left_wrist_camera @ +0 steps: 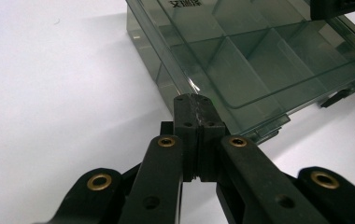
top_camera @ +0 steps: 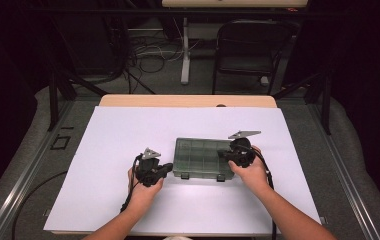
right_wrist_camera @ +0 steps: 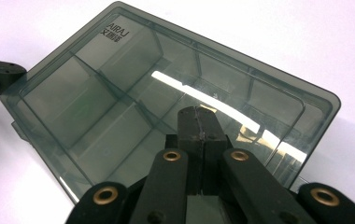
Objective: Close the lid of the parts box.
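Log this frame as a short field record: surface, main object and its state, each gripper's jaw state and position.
surface: white sheet over a wooden table
main object: smoky clear plastic organizer box with dividers
lid: appears closed; latches on the near edge
contents: compartments look empty
left gripper: jaws shut, holding nothing, tip at the box's left near corner
right gripper: jaws shut, holding nothing, tip over the lid at the box's right end
background: black chair, cables on the floor

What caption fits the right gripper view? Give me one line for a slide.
Right gripper, jaws shut, poised over the closed lid of a smoky clear divided box on a white table.
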A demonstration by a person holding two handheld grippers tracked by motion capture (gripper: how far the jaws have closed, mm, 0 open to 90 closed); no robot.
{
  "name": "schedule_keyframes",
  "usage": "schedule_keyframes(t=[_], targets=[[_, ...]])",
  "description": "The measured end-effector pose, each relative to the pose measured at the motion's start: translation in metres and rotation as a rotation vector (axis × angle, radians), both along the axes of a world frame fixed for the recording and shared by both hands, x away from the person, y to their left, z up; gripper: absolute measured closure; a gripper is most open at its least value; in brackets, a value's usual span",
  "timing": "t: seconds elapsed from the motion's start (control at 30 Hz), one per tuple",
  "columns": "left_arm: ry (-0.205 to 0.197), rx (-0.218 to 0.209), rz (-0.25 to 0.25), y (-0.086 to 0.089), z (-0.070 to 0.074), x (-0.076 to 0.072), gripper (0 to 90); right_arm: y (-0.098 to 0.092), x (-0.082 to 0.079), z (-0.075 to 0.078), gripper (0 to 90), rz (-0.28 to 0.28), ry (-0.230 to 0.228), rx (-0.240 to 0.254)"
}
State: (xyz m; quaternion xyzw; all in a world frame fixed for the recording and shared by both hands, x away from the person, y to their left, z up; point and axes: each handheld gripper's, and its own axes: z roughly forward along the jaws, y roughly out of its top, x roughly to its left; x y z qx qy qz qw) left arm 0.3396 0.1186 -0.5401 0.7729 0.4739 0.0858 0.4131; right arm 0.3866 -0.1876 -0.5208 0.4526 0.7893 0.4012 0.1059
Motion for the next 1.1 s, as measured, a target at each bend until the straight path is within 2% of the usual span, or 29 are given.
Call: schedule_keyframes(t=[0.3, 0.37, 0.43, 0.47, 0.57, 0.7, 0.77, 0.8, 0.9, 1.03, 1.07, 1.1], targets=[[0.008, -0.018, -0.006, -0.002, -0.001, -0.004, 89.2, -0.002, 0.000, 0.000, 90.0, -0.007, 0.002, 0.000], [0.012, -0.020, -0.014, -0.002, -0.001, -0.005, 88.6, -0.003, 0.000, 0.000, 90.0, -0.009, -0.011, 0.000], [0.011, -0.013, -0.021, -0.001, -0.001, -0.006, 86.5, -0.003, 0.000, 0.000, 90.0, -0.011, -0.006, -0.002], [0.014, -0.023, -0.018, -0.001, 0.000, -0.006, 85.2, -0.004, 0.000, 0.001, 90.0, -0.009, 0.004, -0.010], [0.013, -0.038, -0.006, 0.005, 0.002, -0.004, 82.1, -0.005, -0.002, 0.002, 88.4, -0.014, -0.010, 0.001], [0.012, -0.049, 0.019, 0.015, 0.005, -0.003, 78.3, -0.011, -0.008, 0.005, 84.0, -0.029, -0.030, 0.025], [0.009, -0.053, 0.033, 0.021, 0.007, -0.003, 73.8, -0.016, -0.010, 0.007, 81.1, -0.041, -0.049, 0.024], [0.003, -0.054, 0.045, 0.025, 0.008, -0.004, 71.4, -0.019, -0.012, 0.009, 79.1, -0.045, -0.044, 0.021], [-0.005, -0.065, 0.075, 0.036, 0.011, -0.005, 65.1, -0.026, -0.017, 0.011, 69.5, -0.069, -0.089, 0.030], [-0.023, -0.073, 0.108, 0.053, 0.016, -0.007, 57.9, -0.034, -0.026, 0.014, 60.5, -0.102, -0.125, 0.031], [-0.025, -0.066, 0.108, 0.057, 0.017, -0.007, 57.0, -0.036, -0.028, 0.015, 59.3, -0.106, -0.144, 0.020], [-0.045, -0.052, 0.109, 0.060, 0.017, -0.008, 55.7, -0.038, -0.031, 0.016, 58.0, -0.114, -0.157, 0.015]])
